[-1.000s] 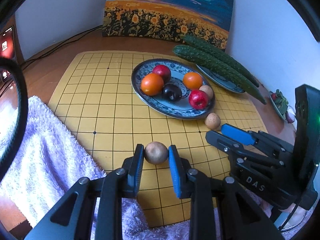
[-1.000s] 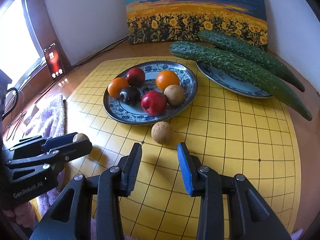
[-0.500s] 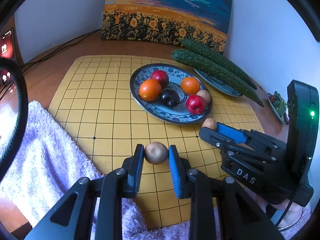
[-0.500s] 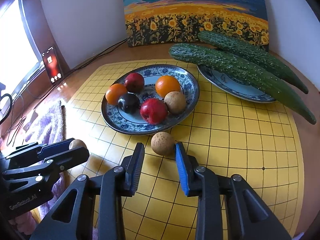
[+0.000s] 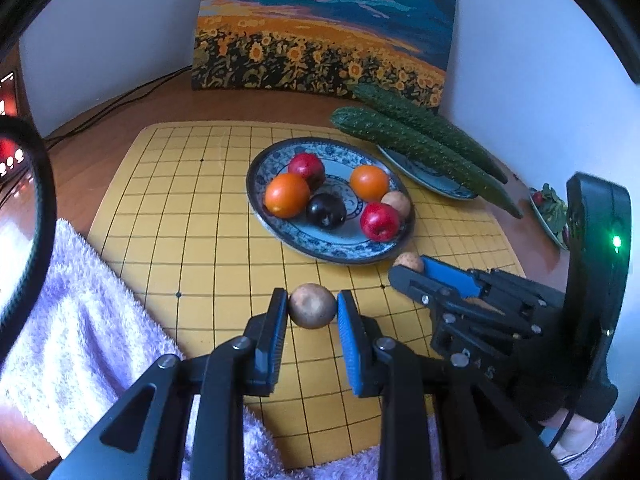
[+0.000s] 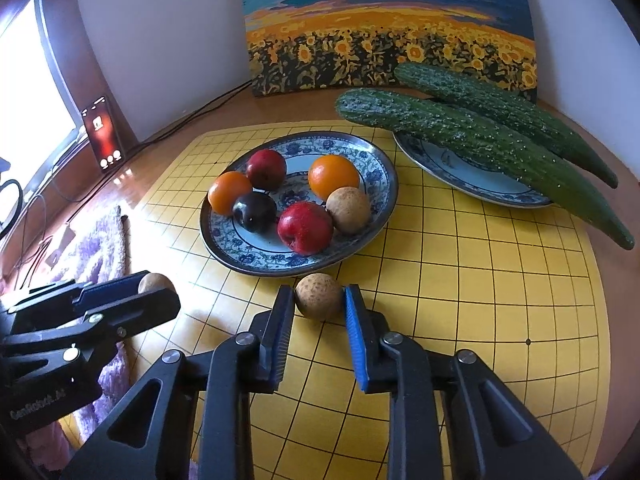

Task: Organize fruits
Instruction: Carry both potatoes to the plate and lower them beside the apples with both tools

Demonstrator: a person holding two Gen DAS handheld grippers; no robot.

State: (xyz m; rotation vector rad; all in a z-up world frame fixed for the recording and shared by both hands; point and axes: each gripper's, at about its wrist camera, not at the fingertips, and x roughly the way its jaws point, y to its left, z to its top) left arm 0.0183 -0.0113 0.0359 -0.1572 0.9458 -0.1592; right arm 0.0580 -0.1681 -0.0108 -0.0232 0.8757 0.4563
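On the yellow grid board (image 5: 192, 216), left claw (image 5: 312, 312) and right claw (image 6: 319, 307) each clamp one brown round fruit (image 5: 312, 311), near the fruit plate (image 6: 376, 184)

we see a sunflower-field painting (image 6: 390, 26) leaning on the white wall, a yellow gridded go board (image 6: 480, 288) on the brown wooden table (image 5: 96, 152), a fluffy lilac towel (image 5: 76, 320) at its left edge, a lit phone (image 6: 102, 132) and black cables (image 5: 120, 100).
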